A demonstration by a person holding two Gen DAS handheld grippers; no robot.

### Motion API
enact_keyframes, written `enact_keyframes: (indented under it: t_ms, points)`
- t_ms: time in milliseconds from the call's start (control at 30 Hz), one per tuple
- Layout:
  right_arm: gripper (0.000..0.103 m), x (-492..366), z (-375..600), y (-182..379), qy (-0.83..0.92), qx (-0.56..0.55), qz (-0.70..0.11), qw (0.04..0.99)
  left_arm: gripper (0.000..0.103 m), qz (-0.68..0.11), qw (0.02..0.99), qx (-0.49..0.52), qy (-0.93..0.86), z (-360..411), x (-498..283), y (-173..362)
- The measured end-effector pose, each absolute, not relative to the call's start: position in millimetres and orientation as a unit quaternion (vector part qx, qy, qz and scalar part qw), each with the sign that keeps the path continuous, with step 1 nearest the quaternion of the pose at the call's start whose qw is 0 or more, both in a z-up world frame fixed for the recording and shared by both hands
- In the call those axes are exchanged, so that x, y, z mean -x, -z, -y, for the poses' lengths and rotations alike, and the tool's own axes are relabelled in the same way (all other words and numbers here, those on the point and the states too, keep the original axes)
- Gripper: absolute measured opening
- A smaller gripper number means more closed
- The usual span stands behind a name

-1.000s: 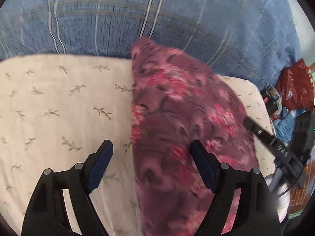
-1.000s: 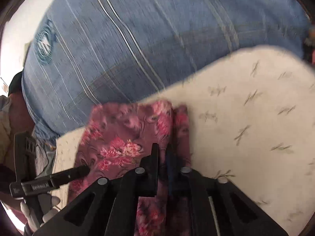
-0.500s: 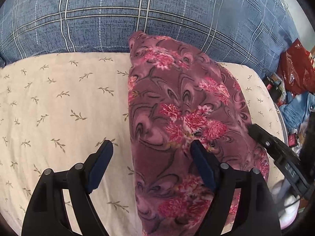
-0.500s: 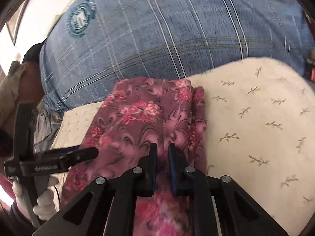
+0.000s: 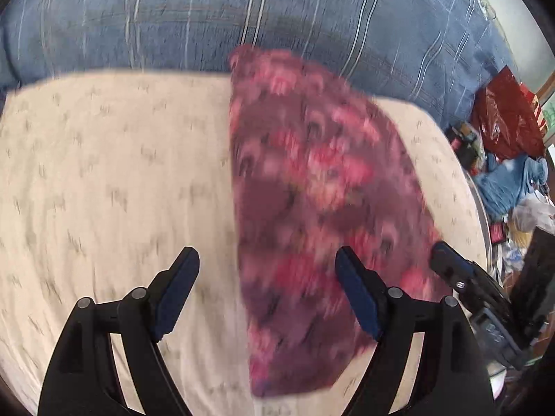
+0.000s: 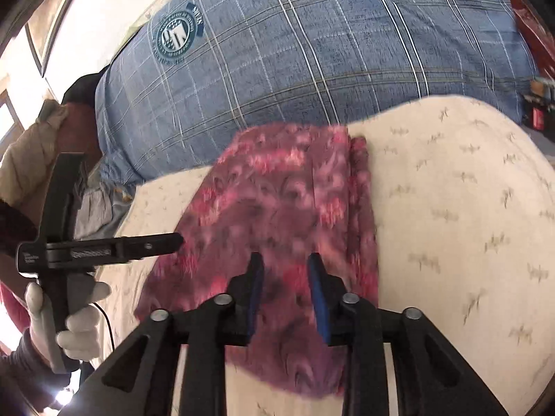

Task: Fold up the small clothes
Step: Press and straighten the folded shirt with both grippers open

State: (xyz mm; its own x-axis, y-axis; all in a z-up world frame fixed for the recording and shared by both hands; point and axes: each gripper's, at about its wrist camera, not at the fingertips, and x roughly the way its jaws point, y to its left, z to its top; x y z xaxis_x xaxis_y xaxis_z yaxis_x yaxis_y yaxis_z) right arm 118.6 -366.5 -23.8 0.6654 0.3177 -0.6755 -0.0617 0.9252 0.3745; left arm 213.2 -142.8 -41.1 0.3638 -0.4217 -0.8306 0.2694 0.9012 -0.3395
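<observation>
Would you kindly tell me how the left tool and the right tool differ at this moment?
The left tool stands wide open over the floral garment's edge, one finger above the cream sheet; the right tool has a narrow gap, jaws opening, wholly above the garment. Both have blue pads, point down at the garment, and grip nothing.

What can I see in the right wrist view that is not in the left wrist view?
Only the right wrist view: a round emblem on the blue checked cover and a gloved hand holding the left gripper.
Only the left wrist view: a red bag and clutter beside the bed.
Both: the folded floral cloth on the cream sheet, with no gripper holding it; the right gripper is opening.
</observation>
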Motion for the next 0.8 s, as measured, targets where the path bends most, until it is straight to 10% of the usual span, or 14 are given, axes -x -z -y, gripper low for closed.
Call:
enact_keyframes:
  t_ms: [800]
  points:
    - [0.043,-117.1,387.7,12.8,-0.081,-0.211,-0.399,0.888,0.083,-0.538,0.797,0.138,0.238,89.3,-203.8,51.5]
